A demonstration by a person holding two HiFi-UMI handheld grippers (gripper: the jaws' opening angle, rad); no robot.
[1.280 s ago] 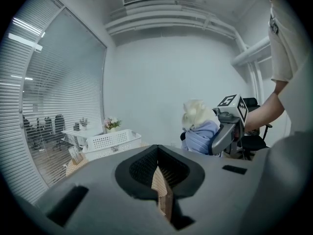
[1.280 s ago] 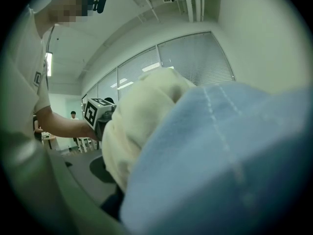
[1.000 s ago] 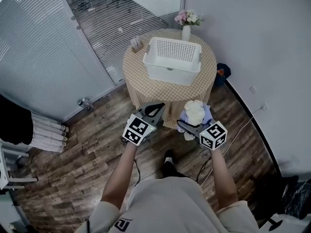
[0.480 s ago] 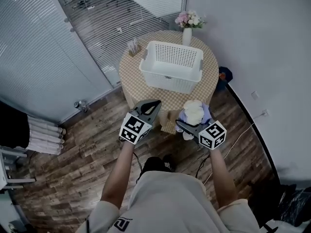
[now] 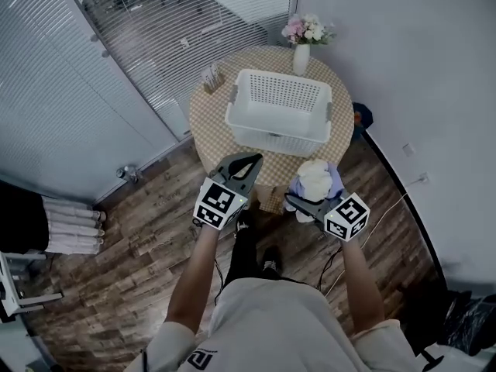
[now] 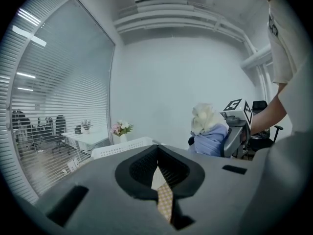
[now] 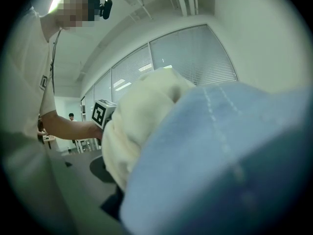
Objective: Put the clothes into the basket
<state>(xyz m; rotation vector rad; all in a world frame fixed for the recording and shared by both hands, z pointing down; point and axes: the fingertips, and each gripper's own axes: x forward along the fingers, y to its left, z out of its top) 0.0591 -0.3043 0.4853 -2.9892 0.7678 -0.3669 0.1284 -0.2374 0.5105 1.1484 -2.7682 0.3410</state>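
A white slatted basket (image 5: 279, 136) stands empty on a round table (image 5: 213, 118) with a checked cloth. My right gripper (image 5: 298, 200) hangs short of the table's near edge, shut on a bundle of clothes (image 5: 314, 178): a cream garment over a pale blue one. That bundle fills the right gripper view, cream (image 7: 137, 121) beside blue (image 7: 220, 155), and hides the jaws. My left gripper (image 5: 249, 161) is level with it to the left, its jaws together and holding nothing. In the left gripper view the basket (image 6: 124, 148) lies ahead and the bundle (image 6: 208, 126) to the right.
A vase of flowers (image 5: 304, 33) and a small holder (image 5: 213, 76) sit on the table behind and left of the basket. A white wall runs along the right, glass partitions with blinds along the left. Wooden floor surrounds the table; a cable (image 5: 387, 208) trails at right.
The person has stepped towards the table, carrying both grippers forward. The basket and table now lie closer. The bundle stays in the right gripper.
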